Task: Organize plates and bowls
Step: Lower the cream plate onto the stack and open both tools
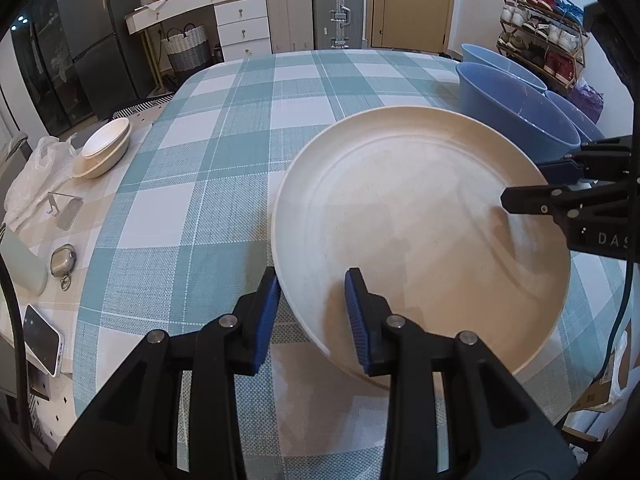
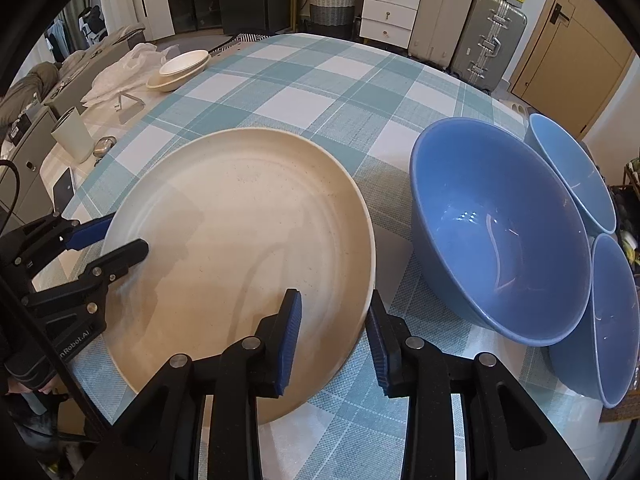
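A large cream plate (image 1: 420, 232) lies on the checked tablecloth; it also shows in the right wrist view (image 2: 240, 232). My left gripper (image 1: 312, 316) is open, its jaws straddling the plate's left rim; it shows in the right wrist view (image 2: 108, 236). My right gripper (image 2: 332, 340) is open, its jaws straddling the plate's right rim; it shows in the left wrist view (image 1: 524, 184). Three blue bowls stand right of the plate: a big one (image 2: 496, 228), one behind (image 2: 572, 172) and one at the right edge (image 2: 616, 324).
A stack of cream dishes (image 1: 106, 146) sits at the table's far left beside a white plastic bag (image 1: 36, 176). A phone (image 1: 42, 340), a small case (image 1: 63, 258) and a pale cup (image 2: 72, 136) lie along the left side. Suitcases (image 1: 336, 8) stand behind the table.
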Demonstrator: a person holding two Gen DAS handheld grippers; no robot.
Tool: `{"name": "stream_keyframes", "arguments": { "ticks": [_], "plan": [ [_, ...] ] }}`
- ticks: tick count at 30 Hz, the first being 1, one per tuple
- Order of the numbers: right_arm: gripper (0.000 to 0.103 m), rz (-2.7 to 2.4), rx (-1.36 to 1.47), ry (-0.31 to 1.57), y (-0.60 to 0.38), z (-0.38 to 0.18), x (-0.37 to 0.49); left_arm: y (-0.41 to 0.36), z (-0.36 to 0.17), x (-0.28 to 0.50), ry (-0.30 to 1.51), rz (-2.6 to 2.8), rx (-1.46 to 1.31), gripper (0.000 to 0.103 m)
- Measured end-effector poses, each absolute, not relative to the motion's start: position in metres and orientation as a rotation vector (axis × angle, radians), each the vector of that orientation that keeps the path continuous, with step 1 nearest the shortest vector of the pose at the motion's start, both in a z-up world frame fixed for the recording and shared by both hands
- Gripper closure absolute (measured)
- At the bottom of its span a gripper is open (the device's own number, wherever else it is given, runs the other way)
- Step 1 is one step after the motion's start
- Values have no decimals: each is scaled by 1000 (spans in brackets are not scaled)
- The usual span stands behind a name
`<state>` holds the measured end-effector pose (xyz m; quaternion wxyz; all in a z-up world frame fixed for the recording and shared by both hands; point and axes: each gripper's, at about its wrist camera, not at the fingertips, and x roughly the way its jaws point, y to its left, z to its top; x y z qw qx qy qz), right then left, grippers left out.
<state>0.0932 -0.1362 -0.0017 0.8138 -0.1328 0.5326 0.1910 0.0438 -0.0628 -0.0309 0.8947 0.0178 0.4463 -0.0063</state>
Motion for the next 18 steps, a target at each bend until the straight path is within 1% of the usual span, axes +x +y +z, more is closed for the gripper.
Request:
{"name": "stream_keyframes", "arguments": {
  "ticks": [4,6,7,9,16,18],
  "plan": [
    [63,415,-281,1136,-137,-2,93,-63,-32,44,924,-17,39,71],
    [56,419,-279,1139,-137,-3,93,-62,-31,44,924,-29,31,67],
    [55,416,-280,1142,-138,-3,93,-62,-30,43,923,-33,28,67],
    [54,424,-278,1144,-138,-4,92,-63,-30,42,924,-42,23,60],
    [48,426,-268,1144,-141,-2,91,-62,-27,39,921,-54,8,50],
    [40,427,-260,1141,-142,-1,90,-62,-25,38,918,-57,0,46]
  ]
}}
